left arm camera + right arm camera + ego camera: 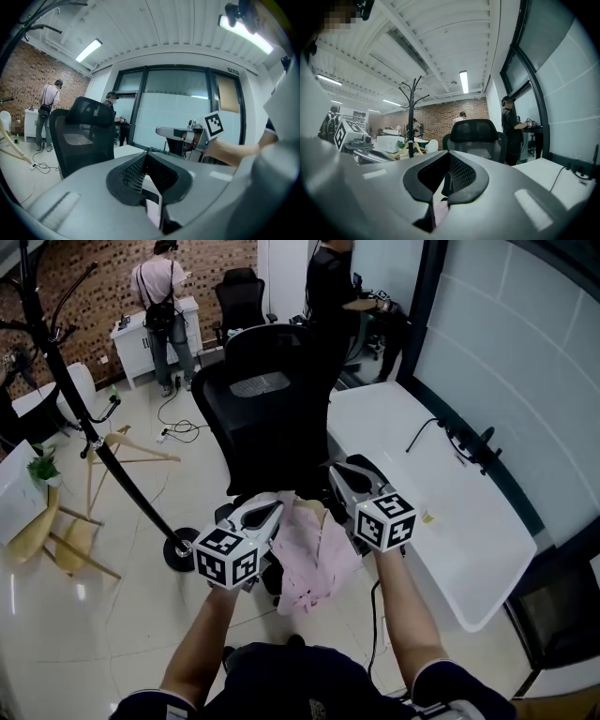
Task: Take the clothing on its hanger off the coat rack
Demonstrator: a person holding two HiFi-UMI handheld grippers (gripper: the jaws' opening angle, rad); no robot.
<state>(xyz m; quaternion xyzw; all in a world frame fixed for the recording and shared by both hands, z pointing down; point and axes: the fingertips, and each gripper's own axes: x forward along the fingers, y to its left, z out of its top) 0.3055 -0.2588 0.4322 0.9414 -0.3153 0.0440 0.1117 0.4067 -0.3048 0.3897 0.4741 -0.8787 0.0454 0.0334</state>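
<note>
While the pink garment (314,563) droops on its wooden hanger (312,510) in front of the office chair (272,399), left gripper (277,510) and right gripper (336,474) each have jaws pinched tight on its fabric — one per side. Garment is off the coat rack (66,381), which stands well apart at the left.

an open office: mesh swivel chair (272,399), white desk (422,521) (cable (424,432) trailing), brick back wall (202,263)

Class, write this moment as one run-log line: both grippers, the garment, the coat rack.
left gripper: shut on pink garment | right gripper: shut on pink garment | pink garment: off coat rack, by black chair
</note>
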